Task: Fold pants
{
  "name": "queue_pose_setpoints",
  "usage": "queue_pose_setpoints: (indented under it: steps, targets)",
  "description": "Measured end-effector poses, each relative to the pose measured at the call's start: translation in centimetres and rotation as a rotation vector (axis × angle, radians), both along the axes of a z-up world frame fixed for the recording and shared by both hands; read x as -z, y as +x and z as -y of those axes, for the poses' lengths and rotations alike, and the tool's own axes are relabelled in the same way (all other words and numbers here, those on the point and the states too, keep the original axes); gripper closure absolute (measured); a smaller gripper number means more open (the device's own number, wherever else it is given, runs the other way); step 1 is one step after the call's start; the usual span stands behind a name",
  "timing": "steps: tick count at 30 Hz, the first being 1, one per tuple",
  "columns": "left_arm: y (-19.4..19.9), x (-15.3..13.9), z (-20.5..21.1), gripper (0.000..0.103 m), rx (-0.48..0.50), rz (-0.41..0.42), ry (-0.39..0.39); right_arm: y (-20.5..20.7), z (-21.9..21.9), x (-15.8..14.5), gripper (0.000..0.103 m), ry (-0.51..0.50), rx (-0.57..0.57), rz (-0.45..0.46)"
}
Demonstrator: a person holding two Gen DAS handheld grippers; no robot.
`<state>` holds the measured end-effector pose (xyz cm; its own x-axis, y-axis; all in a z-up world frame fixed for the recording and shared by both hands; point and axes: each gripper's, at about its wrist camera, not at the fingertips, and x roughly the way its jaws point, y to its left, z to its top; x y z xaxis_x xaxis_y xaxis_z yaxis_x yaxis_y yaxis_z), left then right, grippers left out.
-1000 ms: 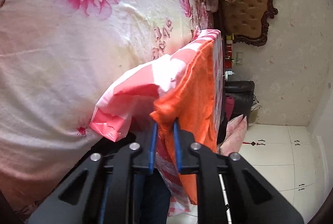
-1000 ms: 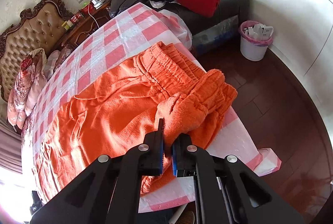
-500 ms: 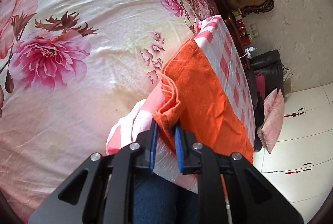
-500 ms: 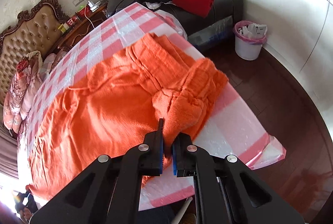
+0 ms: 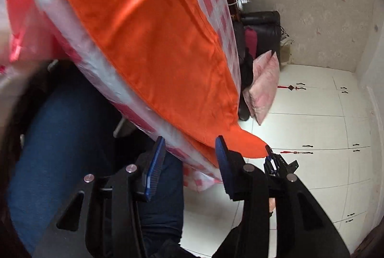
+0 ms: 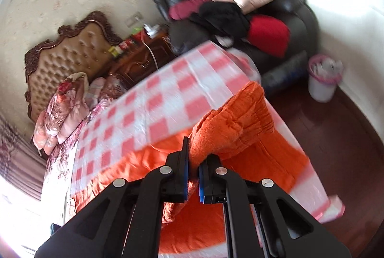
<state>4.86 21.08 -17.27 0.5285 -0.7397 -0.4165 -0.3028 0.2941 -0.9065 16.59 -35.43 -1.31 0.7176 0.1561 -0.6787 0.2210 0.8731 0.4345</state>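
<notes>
Left gripper [image 5: 189, 157] has let go since half a second ago: its blue pads [image 5: 153, 166] were pinched on the hem of the orange pants [image 5: 148, 37], now they stand wide apart with nothing between them. The left view has swung off the floral bedspread onto the wall and white floor; the pants now lie flat above and ahead of the spread fingers, on the pink-and-white checked sheet [image 5: 134, 99]. The pants' corner just overhangs the sheet's edge near the right fingertip; contact can't be told. Person's blue-jeaned leg [image 5: 60, 138] sits below-left of the gripper.

Right gripper [image 6: 193, 162] is unchanged in grip: jaws narrow, clamped on a bunched fold of the pants at the waistband [image 6: 240, 123], same as before. The bunch now rises directly ahead of the fingertips, carried further over the garment, with more checked sheet bare ahead-left. The rest of the pants spread below and to both sides of the fingers. Right view is motion-blurred. Black sofa [image 6: 288, 25] and a white bin [image 6: 321, 87] sit far ahead-right, a tufted headboard [image 6: 64, 58] far ahead-left.
</notes>
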Motion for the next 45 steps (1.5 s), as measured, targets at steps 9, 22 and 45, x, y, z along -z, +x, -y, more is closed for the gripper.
queue_pose_setpoints:
  steps: [9, 22, 45]
  targets:
    - [5.0, 2.4, 5.5, 0.065, 0.06, -0.082, -0.026, 1.2, -0.9, -1.8, 0.097, -0.014, -0.022, 0.009]
    - [11.7, -3.4, 3.9, 0.101, 0.019, -0.017, 0.225, 3.6, -1.0, -1.7, 0.097, -0.011, -0.036, 0.02]
    - [7.4, 0.0, -0.1, 0.09, 0.015, -0.159, 0.26, -2.7, 3.0, 12.3, 0.096, -0.093, 0.024, -0.265]
